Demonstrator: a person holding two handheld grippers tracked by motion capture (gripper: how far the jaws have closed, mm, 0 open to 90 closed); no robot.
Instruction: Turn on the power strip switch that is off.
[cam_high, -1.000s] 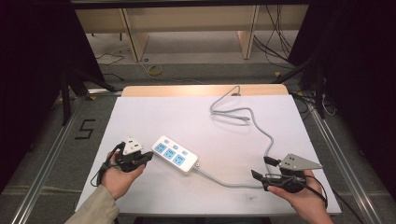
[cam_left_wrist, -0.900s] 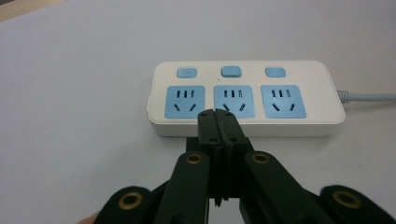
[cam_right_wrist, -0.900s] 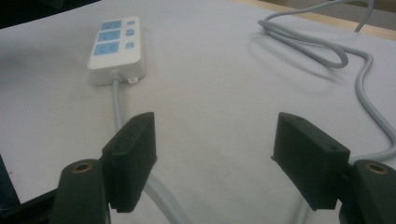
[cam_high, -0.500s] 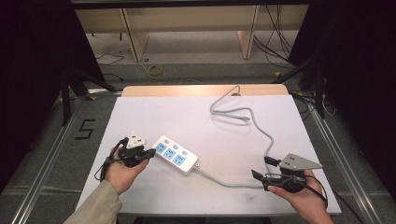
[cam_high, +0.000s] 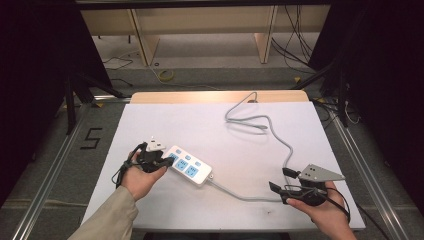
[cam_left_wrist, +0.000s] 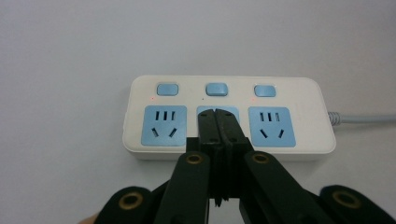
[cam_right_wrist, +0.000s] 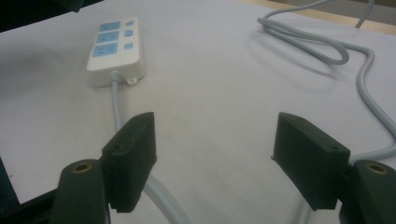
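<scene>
Got my left gripper (cam_left_wrist: 216, 122) pressed together, tips over the strip's (cam_high: 189, 165) middle socket at the counter's (cam_high: 240, 125) near left. Looks like I'm about to poke a switch (cam_left_wrist: 216, 89). Right gripper (cam_right_wrist: 215, 154) is spread over the cord (cam_right_wrist: 119, 105), needs nothing yet.

High view: overhead from near edge, facing forward-down over the whole white rectangular table (cam_high: 310, 130). Left gripper view: close, straight onto the white plastic power strip with blue sockets (cam_left_wrist: 229, 116). Right gripper view: low from near right, same strip far left.
</scene>
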